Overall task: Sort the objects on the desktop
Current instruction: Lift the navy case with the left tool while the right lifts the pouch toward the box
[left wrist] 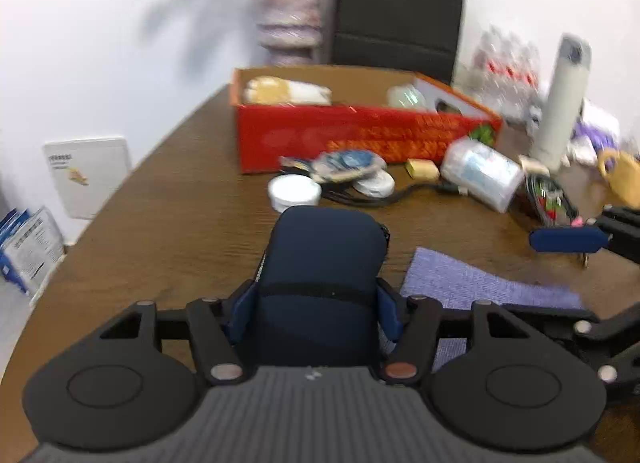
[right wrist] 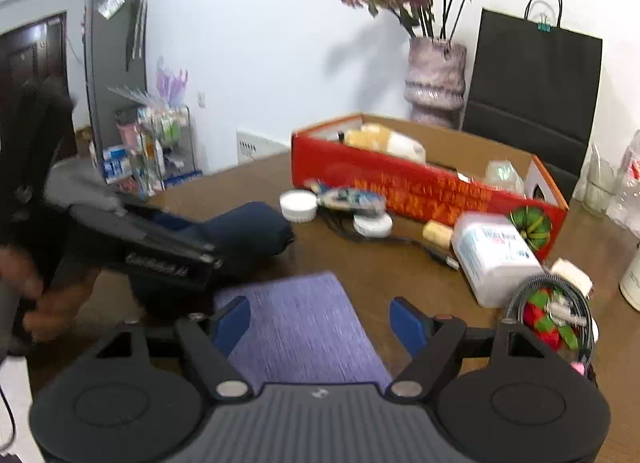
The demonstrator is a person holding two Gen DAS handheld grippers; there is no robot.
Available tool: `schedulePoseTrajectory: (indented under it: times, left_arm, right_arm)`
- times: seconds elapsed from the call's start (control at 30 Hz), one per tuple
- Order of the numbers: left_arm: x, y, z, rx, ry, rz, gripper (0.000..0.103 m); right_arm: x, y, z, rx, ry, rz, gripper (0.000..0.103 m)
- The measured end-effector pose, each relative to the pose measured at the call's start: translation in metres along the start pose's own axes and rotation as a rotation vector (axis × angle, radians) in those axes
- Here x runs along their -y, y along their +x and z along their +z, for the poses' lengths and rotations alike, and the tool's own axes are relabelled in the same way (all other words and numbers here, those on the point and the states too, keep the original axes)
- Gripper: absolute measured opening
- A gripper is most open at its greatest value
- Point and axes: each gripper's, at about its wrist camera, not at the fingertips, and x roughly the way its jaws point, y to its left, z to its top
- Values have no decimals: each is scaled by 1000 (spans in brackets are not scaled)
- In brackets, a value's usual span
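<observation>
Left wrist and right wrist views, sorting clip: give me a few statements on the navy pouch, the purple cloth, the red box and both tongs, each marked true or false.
1. The left tongs clamp the navy pouch. True.
2. The right tongs grip the purple cloth. False: their jaws stand open above it, not pressing on it.
3. The red box is empty. False: pale packages lie inside.
4. A white round tub sits on the table in front of the red box. True.

Black tool (right wrist: 320, 323) with blue fingertips (right wrist: 406, 325), ribbed grey body, silver pivot screws.
</observation>
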Motion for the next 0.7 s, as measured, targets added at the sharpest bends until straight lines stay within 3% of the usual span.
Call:
schedulePoseTrajectory:
  times: [0.13,0.23,0.33,0.37,0.4,0.57,0.7]
  left_arm:
    - [-15,-27,6,63,-65,23,62]
    - [-22,-39,13,96,-65,66,62]
    - [-30,-43,16,100,-99,73,62]
    - [-32,-43,16,96,-112,74,62]
    - [-34,-42,15,89,-119,79,62]
    - [-34,-45,8,87,-130,74,62]
    - [-30,-54,8,114,-136,62,62]
  right_arm:
    - [-12,26,-1,-90,-69,10,68]
    - [-7,33,-3,-91,22,44,53]
    - [-7,31,-5,-82,37,20,30]
    - [-5,30,-5,-80,48,8,13]
    - [-3,30,-5,-86,71,1,7]
    - [-10,28,-3,-96,118,-69,1]
    - [-1,1,9,22,190,-107,1]
